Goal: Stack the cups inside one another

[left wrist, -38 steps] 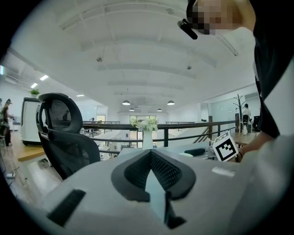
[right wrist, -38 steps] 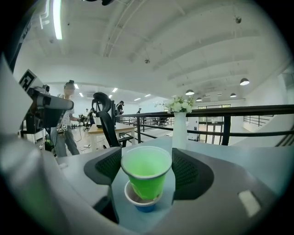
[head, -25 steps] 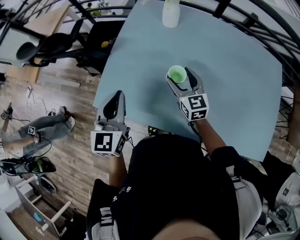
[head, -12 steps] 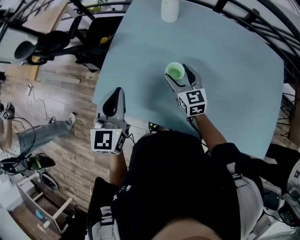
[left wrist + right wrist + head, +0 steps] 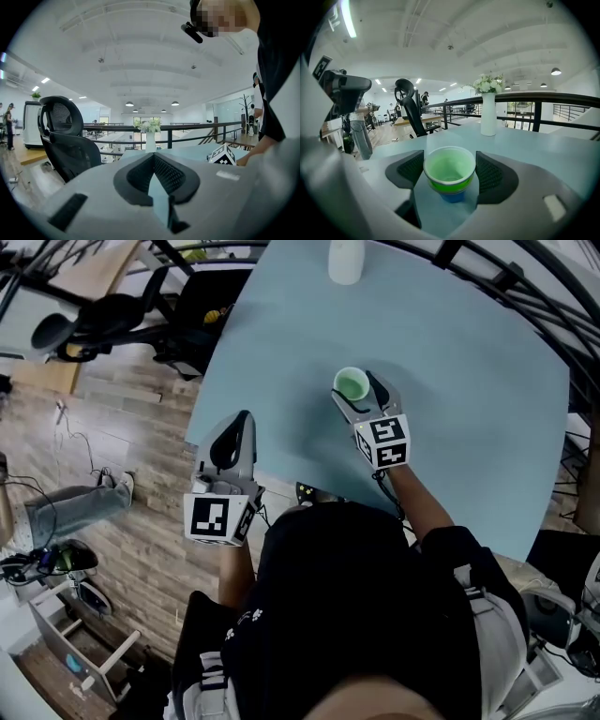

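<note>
A green cup (image 5: 351,384) sits nested inside a blue cup (image 5: 453,197), whose base shows below the green one (image 5: 449,169) in the right gripper view. My right gripper (image 5: 357,392) reaches over the pale blue table (image 5: 450,381), and both of its pads press the sides of the stack. The right gripper (image 5: 450,172) holds the cups upright, close over the tabletop. My left gripper (image 5: 232,444) hovers at the table's near left edge. The left gripper (image 5: 152,158) has its pads meeting at the tips with nothing between them.
A white vase with flowers (image 5: 488,115) stands at the table's far side, also seen as the vase (image 5: 345,259) in the head view. A black office chair (image 5: 112,320) stands off the table's left. A person's legs (image 5: 66,507) are on the wooden floor at left. A railing (image 5: 534,101) runs behind.
My right gripper has sunk a little toward the table with the nested cups in it. My left gripper has stayed put. The person on the floor at left has shifted.
</note>
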`<state>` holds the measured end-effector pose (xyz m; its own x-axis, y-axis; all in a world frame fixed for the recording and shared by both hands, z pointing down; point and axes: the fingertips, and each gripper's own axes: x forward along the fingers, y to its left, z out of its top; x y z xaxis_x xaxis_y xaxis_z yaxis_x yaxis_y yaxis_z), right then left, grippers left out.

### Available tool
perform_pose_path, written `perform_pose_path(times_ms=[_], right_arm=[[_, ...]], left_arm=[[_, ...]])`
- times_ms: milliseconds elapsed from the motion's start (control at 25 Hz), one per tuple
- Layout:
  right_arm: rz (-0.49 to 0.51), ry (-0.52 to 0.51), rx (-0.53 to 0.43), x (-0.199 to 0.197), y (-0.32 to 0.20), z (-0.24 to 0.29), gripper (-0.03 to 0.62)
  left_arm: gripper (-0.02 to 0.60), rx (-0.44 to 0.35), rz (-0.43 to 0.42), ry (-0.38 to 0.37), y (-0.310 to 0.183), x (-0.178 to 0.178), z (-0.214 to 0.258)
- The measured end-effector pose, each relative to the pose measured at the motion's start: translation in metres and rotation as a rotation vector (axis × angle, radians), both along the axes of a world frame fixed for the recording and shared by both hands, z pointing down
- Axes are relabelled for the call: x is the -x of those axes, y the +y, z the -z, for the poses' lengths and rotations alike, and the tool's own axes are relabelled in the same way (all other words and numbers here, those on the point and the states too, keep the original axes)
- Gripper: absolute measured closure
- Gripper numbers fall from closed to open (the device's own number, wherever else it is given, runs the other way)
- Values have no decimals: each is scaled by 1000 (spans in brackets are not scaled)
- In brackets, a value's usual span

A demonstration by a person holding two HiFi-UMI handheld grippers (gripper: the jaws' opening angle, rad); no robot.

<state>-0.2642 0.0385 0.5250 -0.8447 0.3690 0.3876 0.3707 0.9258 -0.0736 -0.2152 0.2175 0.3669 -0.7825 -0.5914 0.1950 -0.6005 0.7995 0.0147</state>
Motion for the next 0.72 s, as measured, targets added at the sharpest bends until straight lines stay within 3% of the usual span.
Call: perform_pose_path(times_ms=[720], right_arm=[[-11, 38, -18, -2, -1, -13, 232]], left_arm=[[589, 1, 17, -3, 5, -7, 2]])
